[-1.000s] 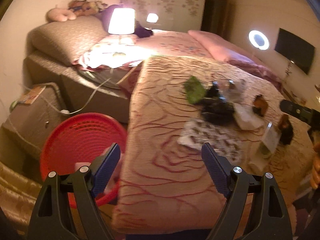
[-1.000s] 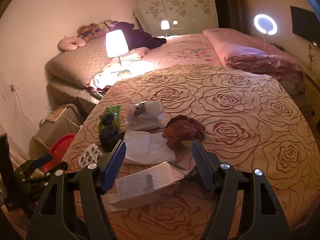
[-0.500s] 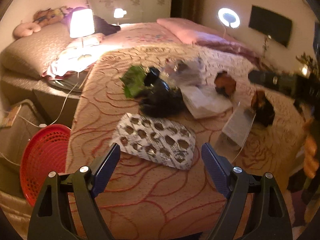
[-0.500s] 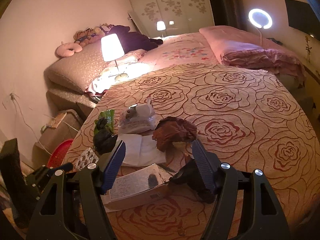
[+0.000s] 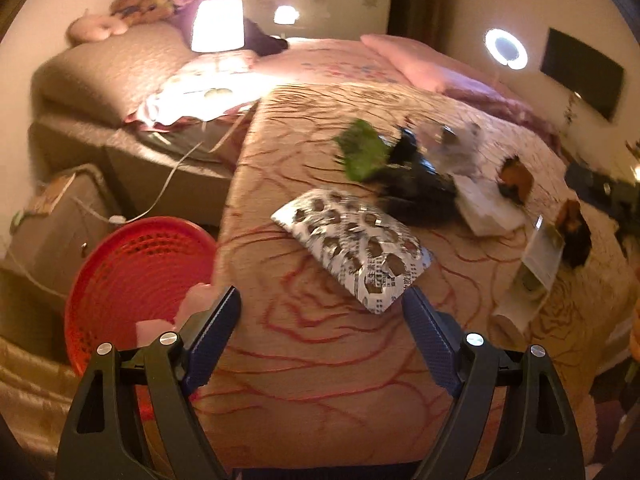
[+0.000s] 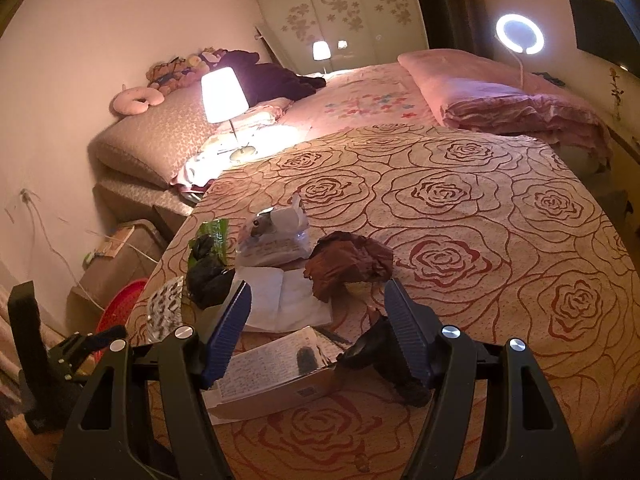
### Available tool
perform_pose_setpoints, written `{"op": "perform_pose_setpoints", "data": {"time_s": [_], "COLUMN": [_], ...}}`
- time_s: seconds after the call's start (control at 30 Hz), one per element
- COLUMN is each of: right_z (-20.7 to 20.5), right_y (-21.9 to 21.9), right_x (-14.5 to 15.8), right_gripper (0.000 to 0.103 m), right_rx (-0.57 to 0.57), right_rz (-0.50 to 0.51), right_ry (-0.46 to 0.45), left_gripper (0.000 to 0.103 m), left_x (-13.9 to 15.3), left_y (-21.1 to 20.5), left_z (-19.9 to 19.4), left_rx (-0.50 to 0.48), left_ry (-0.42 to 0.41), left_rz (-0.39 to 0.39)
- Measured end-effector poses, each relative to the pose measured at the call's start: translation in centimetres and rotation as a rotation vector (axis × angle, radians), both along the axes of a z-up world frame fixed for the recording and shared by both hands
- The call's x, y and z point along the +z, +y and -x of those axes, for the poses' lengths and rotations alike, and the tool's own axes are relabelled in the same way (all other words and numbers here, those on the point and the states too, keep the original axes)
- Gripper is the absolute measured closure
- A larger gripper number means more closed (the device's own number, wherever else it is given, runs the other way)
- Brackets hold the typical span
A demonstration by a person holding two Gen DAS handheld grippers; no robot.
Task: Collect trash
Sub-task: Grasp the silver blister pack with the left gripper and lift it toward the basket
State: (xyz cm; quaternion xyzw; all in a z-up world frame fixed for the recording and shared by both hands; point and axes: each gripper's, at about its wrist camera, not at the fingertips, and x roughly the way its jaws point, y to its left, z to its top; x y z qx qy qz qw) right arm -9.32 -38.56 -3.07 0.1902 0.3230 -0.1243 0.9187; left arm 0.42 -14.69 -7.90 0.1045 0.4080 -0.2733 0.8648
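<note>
With both tongs released, you lower the left tongs (image 5: 320, 312) squarely over the patterned wrapper (image 5: 354, 248) beside the red basket (image 5: 132, 276).

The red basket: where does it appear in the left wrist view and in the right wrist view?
Left wrist view: the red basket fills the lower left, on the floor beside the bed, partly behind the left gripper.
Right wrist view: only a red sliver shows at the left edge, below the bed corner.
Shared landmark: the lit table lamp.
</note>
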Motion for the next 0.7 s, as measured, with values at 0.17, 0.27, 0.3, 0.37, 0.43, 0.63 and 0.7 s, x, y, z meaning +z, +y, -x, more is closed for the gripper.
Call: {"op": "perform_pose_setpoints", "data": {"time_s": [0.17, 0.27, 0.3, 0.37, 0.43, 0.63, 0.7], "right_z": [0.1, 0.1, 0.1, 0.1, 0.2, 0.3, 0.2], "right_y": [0.1, 0.1, 0.1, 0.2, 0.2, -0.2, -0.2], "right_x": [0.1, 0.1, 0.1, 0.1, 0.2, 0.0, -0.2], "right_gripper": [0.036, 0.036, 0.036, 0.036, 0.036, 0.036, 0.036], "right_rx": [0.0, 0.001, 0.001, 0.003, 0.004, -0.007, -0.008], "right_rz": [-0.001, 0.0, -0.001, -0.003, -0.004, -0.013, -0.016], "right_ry": [-0.004, -0.003, -0.002, -0.001, -0.004, -0.005, -0.001], "left_gripper": [0.023, 0.023, 0.023, 0.023, 0.023, 0.024, 0.028], "left_x": [1.6, 1.7, 1.5, 0.8, -0.1, -0.5, -0.5], "left_y": [0.7, -0.8, -1.5, -2.9, -4.0, -4.7, -4.6], "left_z": [0.2, 0.2, 0.2, -0.3, -1.0, -2.5, -2.5], "left_rx": [-0.007, -0.043, -0.054, -0.067, -0.059, -0.035, -0.033], "left_ry": [-0.012, -0.014, -0.011, -0.003, 0.022, 0.028, 0.016], "left_rz": [0.082, 0.067, 0.051, 0.007, -0.028, -0.022, -0.017]}}
